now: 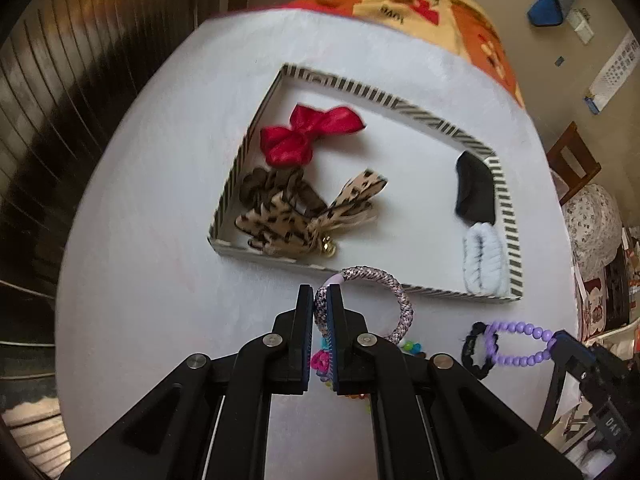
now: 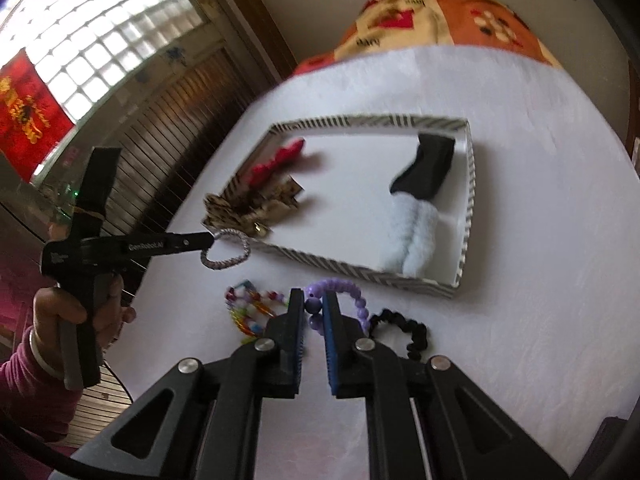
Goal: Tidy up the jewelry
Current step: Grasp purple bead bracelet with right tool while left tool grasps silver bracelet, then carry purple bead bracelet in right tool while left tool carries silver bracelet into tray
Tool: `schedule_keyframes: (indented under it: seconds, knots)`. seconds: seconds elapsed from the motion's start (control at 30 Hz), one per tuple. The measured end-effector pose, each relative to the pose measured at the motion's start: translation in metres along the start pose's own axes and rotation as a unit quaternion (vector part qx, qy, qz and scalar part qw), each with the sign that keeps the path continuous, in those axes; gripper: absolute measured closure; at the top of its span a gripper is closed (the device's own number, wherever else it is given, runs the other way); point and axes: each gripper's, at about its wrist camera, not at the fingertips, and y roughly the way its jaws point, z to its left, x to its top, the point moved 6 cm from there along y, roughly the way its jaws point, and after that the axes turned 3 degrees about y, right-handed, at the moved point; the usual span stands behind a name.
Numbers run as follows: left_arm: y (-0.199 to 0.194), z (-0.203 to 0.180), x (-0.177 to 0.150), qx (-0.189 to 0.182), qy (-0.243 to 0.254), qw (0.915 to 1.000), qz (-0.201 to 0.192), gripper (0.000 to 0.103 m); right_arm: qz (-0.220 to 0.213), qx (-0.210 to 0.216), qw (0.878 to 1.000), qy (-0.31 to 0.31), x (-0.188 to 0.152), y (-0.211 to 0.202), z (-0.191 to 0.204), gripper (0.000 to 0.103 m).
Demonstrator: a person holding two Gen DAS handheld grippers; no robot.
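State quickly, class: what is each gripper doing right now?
Left gripper: shut on the braided hair tie.
Right gripper: shut on the purple bead bracelet.

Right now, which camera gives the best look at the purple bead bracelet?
The right wrist view: the purple bead bracelet sits right at the right gripper, pinched between its fingers, though they hide part of the loop. The left wrist view shows the whole loop from the side, small at the frame's right edge, overlapping a black scrunchie.
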Motion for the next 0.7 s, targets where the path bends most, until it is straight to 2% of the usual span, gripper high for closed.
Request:
schedule_keyframes:
  seconds: [0.3,0.7]
  knots:
    - [-0.019,-0.008,0.018,0.022,0.023,0.9989,-0.035,0.103,-0.022,-0.005,1.000,-0.013,0.020,-0.014,0.009,0.093]
    - [-0.017,-0.015,0.050,0.061,0.049,0.9952,-0.059,0.103,-0.021,-0.018,0.999,-0.032,0.059,0.002,0.007,0.094]
